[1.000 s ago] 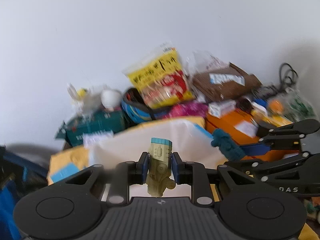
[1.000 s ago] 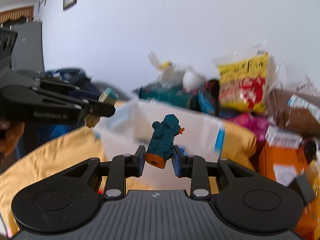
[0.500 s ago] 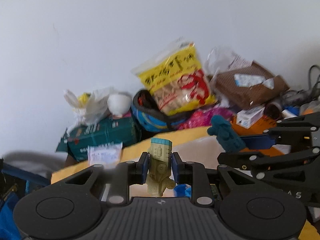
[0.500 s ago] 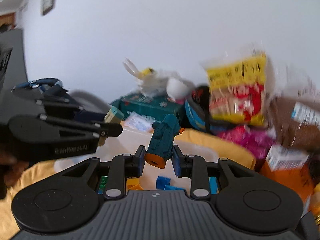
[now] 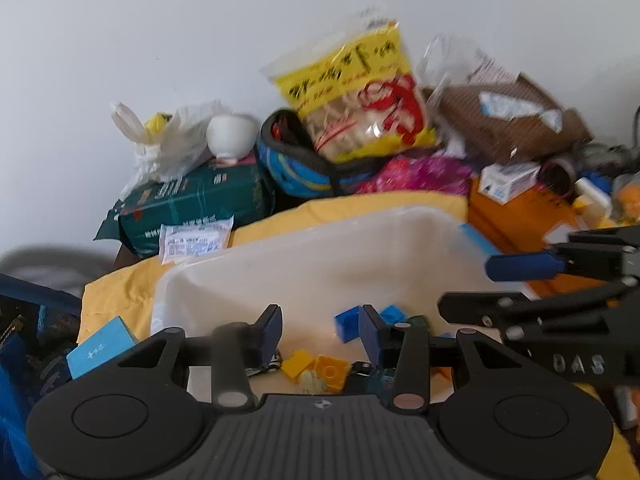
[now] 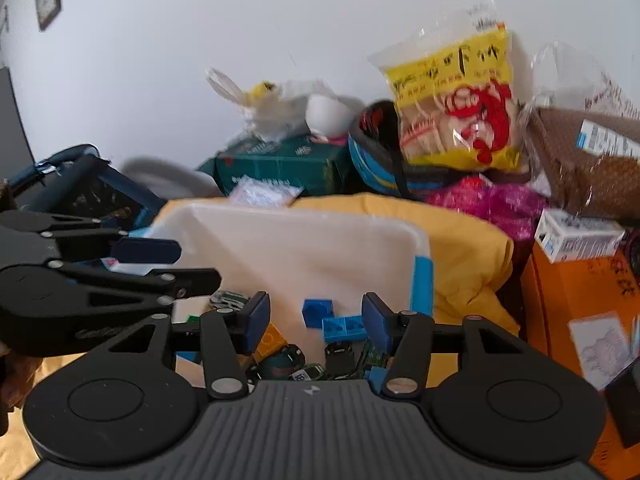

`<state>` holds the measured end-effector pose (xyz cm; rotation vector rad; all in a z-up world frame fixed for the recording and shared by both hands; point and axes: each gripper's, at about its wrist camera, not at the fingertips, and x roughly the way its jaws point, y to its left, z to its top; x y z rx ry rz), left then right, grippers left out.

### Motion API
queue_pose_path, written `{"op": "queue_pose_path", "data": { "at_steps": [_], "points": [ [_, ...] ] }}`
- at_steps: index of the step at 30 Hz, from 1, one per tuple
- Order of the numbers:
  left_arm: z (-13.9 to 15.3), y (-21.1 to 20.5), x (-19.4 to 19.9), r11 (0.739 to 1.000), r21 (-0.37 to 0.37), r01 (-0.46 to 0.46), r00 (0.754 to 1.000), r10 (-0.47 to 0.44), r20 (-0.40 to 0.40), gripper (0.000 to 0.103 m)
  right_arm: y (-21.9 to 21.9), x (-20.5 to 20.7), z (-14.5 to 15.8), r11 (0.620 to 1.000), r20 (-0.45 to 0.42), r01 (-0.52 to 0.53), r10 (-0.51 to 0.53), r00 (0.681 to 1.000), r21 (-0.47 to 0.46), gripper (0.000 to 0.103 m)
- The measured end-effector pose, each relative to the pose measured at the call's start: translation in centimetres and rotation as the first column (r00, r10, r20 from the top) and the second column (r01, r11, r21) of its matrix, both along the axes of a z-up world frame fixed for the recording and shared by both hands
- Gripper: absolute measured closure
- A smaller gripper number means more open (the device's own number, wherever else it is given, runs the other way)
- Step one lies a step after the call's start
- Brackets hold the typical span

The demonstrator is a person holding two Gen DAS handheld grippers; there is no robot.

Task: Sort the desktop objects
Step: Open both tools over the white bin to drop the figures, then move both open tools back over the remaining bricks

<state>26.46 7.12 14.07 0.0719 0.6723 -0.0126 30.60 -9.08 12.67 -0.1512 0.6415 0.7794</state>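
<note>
A translucent white bin (image 5: 280, 240) (image 6: 300, 216) sits on a yellow cloth and holds several toy pieces. Among them are blue bricks (image 5: 346, 326) (image 6: 318, 312), yellow bricks (image 5: 330, 372) and a dark teal piece (image 6: 280, 364). My left gripper (image 5: 320, 332) hangs open over the bin's near part with nothing between its fingers. Open and empty too, my right gripper (image 6: 314, 320) is above the same bin. Each gripper shows in the other's view, the right one (image 5: 480, 286) on the right side and the left one (image 6: 180, 264) on the left side.
Clutter lines the wall behind the bin: a yellow snack bag (image 5: 360, 96), a green box (image 5: 192, 204) with a white bowl (image 5: 232, 134) on it, a brown packet (image 6: 580, 160). An orange box (image 6: 572, 292) stands right of the bin. A small blue card (image 5: 100, 352) lies left.
Both grippers have opened. The olive figure has left the left gripper and the teal figure has left the right one. Both views now look down into the bin.
</note>
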Motion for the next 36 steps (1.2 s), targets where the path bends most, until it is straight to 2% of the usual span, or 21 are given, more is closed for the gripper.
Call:
{"op": "queue_pose_path", "data": {
  "at_steps": [4,6,9,11,13,18,24,27,29,31,36],
  "points": [
    [1.2,-0.5,-3.9,0.999,-0.036,0.021,0.999,-0.019,0.050,0.053,-1.6,-1.4,0.6,1.000,0.016,-0.019,0.019,1.000,0.009,0.024],
    [0.7,-0.9,-6.2,0.999,-0.044,0.025,0.998,-0.022,0.056,0.052,-2.4,-2.3,0.2,1.000,0.007,-0.026,0.026,1.000,0.002,0.024],
    [-1.1,-1.7,-9.4,0.999,-0.035,0.034,0.999,-0.033,0.030,0.052,-3.6,-4.3,-0.7,0.998,0.036,-0.047,0.048,0.998,-0.029,0.029],
    [-2.9,-2.2,-11.3,0.998,-0.044,0.033,0.999,-0.034,-0.005,0.052,-4.1,-5.7,-1.6,0.996,0.045,-0.072,0.075,0.996,-0.059,0.040],
    [-4.7,-2.7,-12.5,0.997,-0.064,0.047,0.997,-0.051,-0.057,0.053,-4.8,-7.0,-2.7,0.992,0.034,-0.097,0.100,0.994,-0.083,0.047],
    [-8.4,-4.6,-14.9,0.994,-0.087,0.070,0.982,-0.084,-0.167,0.053,-6.2,-9.7,-6.5,0.981,-0.050,-0.107,0.100,0.994,-0.162,0.047],
    [-11.2,-7.4,-16.2,0.986,-0.021,0.165,0.965,-0.166,-0.204,0.056,-8.2,-10.5,-8.8,0.991,-0.185,-0.035,0.010,0.983,-0.131,0.047],
    [-12.1,-8.2,-16.1,0.979,-0.013,0.202,0.955,-0.200,-0.220,0.060,-8.8,-10.7,-9.0,0.990,-0.188,-0.025,-0.001,0.982,-0.138,0.047],
    [-12.9,-8.6,-15.9,0.973,-0.005,0.231,0.948,-0.227,-0.223,0.075,-9.2,-11.2,-9.1,0.990,-0.188,-0.024,-0.002,0.982,-0.137,0.046],
    [-13.8,-8.8,-16.1,0.967,-0.013,0.254,0.944,-0.251,-0.213,0.076,-9.4,-11.5,-9.5,0.990,-0.197,-0.027,-0.001,0.980,-0.140,0.046],
    [-13.6,-8.0,-17.0,0.970,-0.056,0.238,0.942,-0.244,-0.228,0.081,-9.2,-11.4,-10.4,0.992,-0.225,-0.006,-0.022,0.974,-0.123,0.046]
  ]
}}
